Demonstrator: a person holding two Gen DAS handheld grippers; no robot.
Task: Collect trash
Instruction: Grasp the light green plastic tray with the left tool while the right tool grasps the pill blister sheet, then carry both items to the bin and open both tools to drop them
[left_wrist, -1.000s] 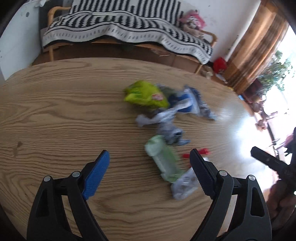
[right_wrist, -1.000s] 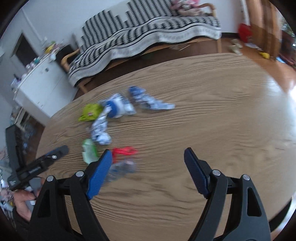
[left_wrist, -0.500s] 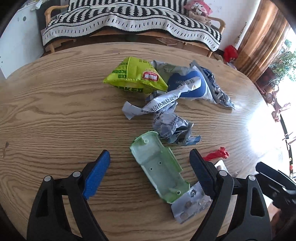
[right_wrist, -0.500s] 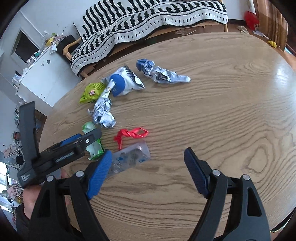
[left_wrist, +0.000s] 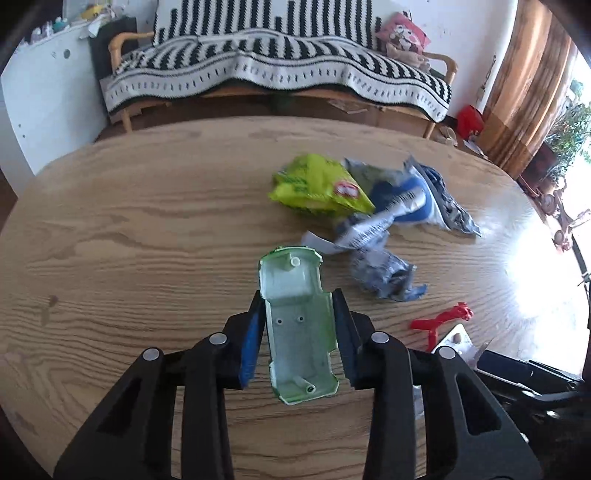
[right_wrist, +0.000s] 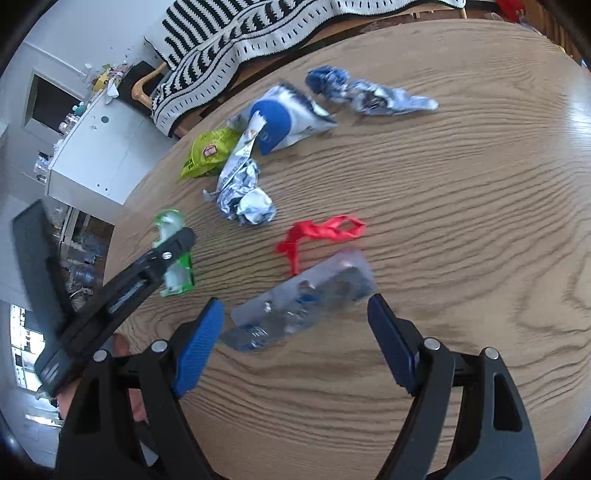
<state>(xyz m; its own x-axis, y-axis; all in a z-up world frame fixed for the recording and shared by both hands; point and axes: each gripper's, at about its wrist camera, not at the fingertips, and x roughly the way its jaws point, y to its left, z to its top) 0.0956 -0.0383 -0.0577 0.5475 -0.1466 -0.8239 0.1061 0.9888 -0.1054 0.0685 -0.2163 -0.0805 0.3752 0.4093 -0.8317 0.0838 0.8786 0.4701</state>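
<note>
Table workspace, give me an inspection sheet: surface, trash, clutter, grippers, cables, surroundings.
Surface: round wooden table, bare grain showing.
Job's things: green plastic shell; yellow-green snack bag; blue-and-white bag; crumpled wrapper; twisted wrapper; red strip; blister pack.
Clutter: nothing seen.
Grippers: left gripper fingers closed on the shell; right gripper open around the blister pack.
Cables: nothing seen.
Surroundings: striped sofa, white cabinet, curtain.
</note>
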